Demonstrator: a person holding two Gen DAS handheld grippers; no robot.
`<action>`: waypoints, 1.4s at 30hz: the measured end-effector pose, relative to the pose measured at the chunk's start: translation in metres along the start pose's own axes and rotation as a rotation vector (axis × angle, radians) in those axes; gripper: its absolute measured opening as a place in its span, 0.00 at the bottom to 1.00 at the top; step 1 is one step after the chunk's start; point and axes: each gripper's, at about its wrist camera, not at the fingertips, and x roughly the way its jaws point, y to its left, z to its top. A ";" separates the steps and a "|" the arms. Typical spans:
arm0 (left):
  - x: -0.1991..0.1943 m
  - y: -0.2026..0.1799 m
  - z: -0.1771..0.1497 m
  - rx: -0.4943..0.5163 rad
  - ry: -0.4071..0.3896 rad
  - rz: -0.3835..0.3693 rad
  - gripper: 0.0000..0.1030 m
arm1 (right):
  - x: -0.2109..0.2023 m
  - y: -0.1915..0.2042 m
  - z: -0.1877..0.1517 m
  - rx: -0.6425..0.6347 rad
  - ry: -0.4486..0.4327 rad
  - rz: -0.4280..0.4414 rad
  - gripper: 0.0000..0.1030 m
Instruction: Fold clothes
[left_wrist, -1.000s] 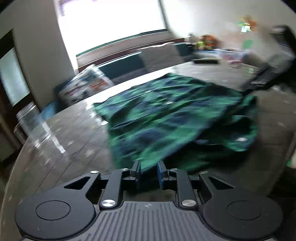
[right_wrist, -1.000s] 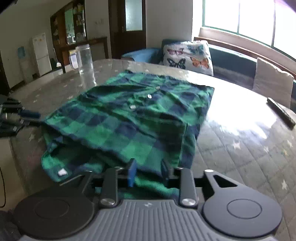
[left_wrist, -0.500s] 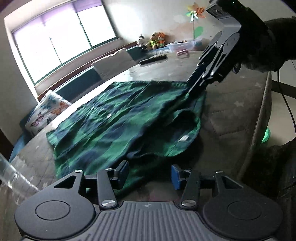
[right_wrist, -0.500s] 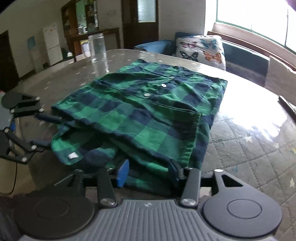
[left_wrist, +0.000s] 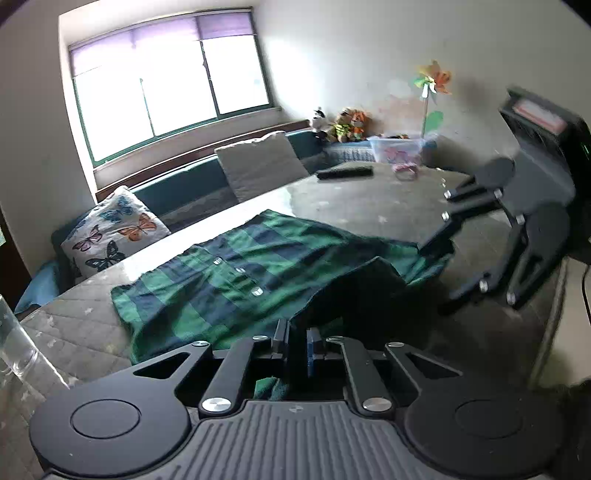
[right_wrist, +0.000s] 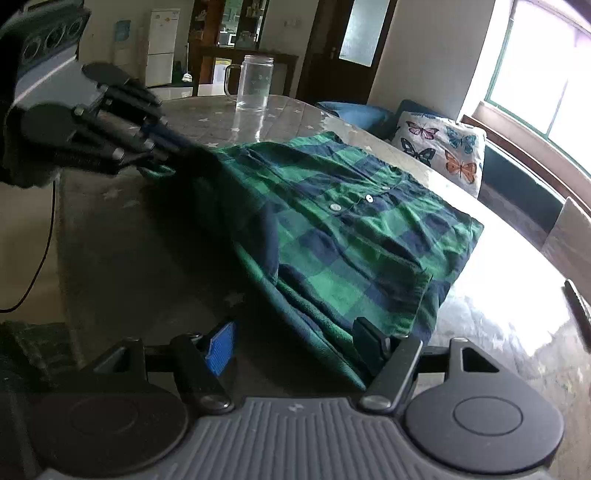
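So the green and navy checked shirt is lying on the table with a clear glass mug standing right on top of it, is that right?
Not quite. The green and navy checked shirt does lie on the table, but the clear glass mug does not stand on it: it stands on the bare tabletop beyond the shirt's far edge, apart from the cloth. The right wrist view shows this.

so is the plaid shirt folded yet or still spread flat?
Partly folded. The plaid shirt has its sides tucked under and lies buttoned-side up on the table; its near edge is raised, pinched in the closing left gripper.
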 end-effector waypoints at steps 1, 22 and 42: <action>0.003 0.003 0.003 -0.006 -0.003 0.001 0.09 | 0.004 -0.002 0.001 -0.003 -0.003 -0.007 0.67; -0.023 0.017 -0.042 -0.024 0.102 0.121 0.50 | 0.020 -0.076 0.047 0.272 -0.030 0.106 0.11; -0.056 0.021 -0.040 0.065 0.037 0.245 0.09 | -0.021 -0.067 0.035 0.304 -0.122 0.050 0.05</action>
